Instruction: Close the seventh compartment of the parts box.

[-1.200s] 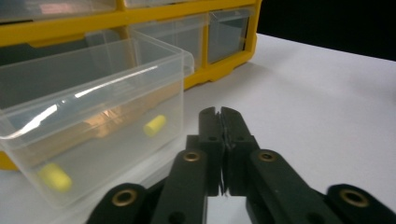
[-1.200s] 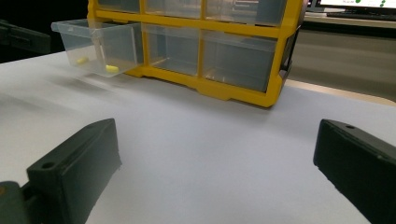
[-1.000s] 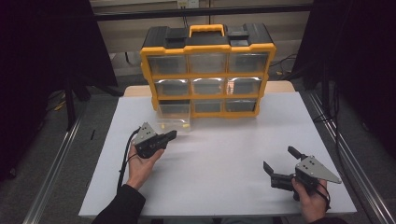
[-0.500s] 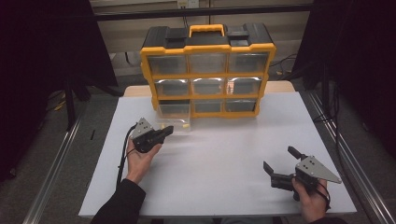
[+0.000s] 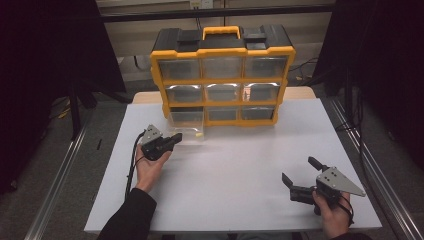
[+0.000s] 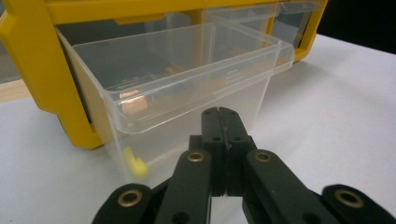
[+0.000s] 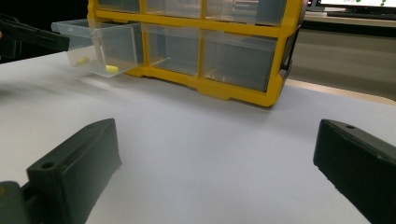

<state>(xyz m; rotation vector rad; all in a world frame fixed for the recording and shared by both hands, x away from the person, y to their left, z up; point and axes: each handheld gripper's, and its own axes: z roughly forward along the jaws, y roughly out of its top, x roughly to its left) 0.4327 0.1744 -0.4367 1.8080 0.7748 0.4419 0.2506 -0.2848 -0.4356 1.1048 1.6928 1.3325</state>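
Note:
A yellow organizer (image 5: 222,52) with clear drawers stands at the back of the white table. Its bottom-left drawer (image 5: 186,124) is pulled out, and a small yellow piece (image 5: 199,134) lies inside near the front. My left gripper (image 5: 176,137) is shut with nothing in it, its tips just short of the drawer's front wall (image 6: 187,116). In the left gripper view the closed gripper (image 6: 219,114) points at that wall, with the yellow piece (image 6: 135,166) low at the left. My right gripper (image 5: 298,170) rests open at the front right, with nothing between its fingers.
The right gripper view looks across bare white table (image 7: 201,140) toward the organizer (image 7: 243,88) and the open drawer (image 7: 100,44), which holds two yellow bits (image 7: 112,69). A metal rail (image 5: 60,175) runs along the table's left side and another runs along the right (image 5: 375,170).
My left hand and its gripper have moved slightly away from the person, toward the open drawer's front. The right gripper has stayed where it was.

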